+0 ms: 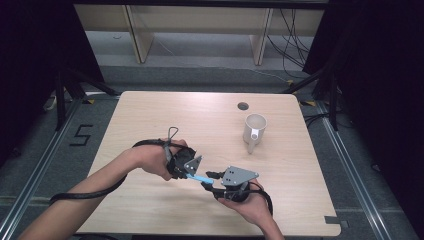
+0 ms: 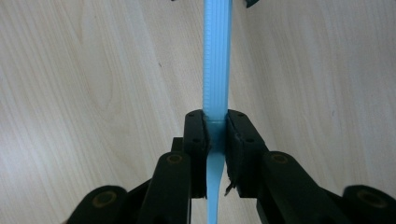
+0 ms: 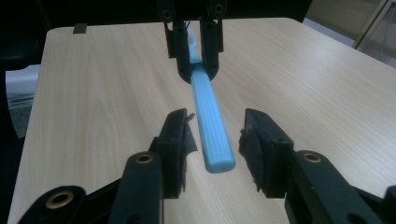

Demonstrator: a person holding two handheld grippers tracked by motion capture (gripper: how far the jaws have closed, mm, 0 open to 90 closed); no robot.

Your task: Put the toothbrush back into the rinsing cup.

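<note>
High view. The left gripper (image 1: 192,172) is hovering over the near middle of the table (image 1: 150,115), pinching a blue handle (image 1: 199,178) that is running from its tips across to the right gripper (image 1: 212,181). The two grippers are sitting tip to tip, just apart, bridged by the handle. A mug (image 1: 254,130) is standing well beyond the right gripper, off to its far right, and a round hole (image 1: 243,106) is lying beyond that. Bare wood is lying open ahead of and to the left of both grippers; the near table edge is sitting close behind the right hand (image 1: 252,202). The handle's far ends are too small here to make out, and the hands are covering the gripper bodies.

Left gripper view. The pads (image 2: 195,140) are pressing together on the handle (image 2: 216,70), which is thinning below the grip and running off the bottom of the frame. The ribbed part is stretching straight ahead and getting cut off at the top edge. Plain tabletop is lying to both sides.

Right gripper view. The jaws are standing spread, pads (image 3: 175,140) clear of the handle (image 3: 212,126) on both sides; its blunt ribbed end is hanging between them without touching. Straight ahead the left gripper (image 3: 195,65) is clamping the handle's other end; whatever sits beyond that grip is hidden. The table's far edge is lying ahead, dark past it.
</note>
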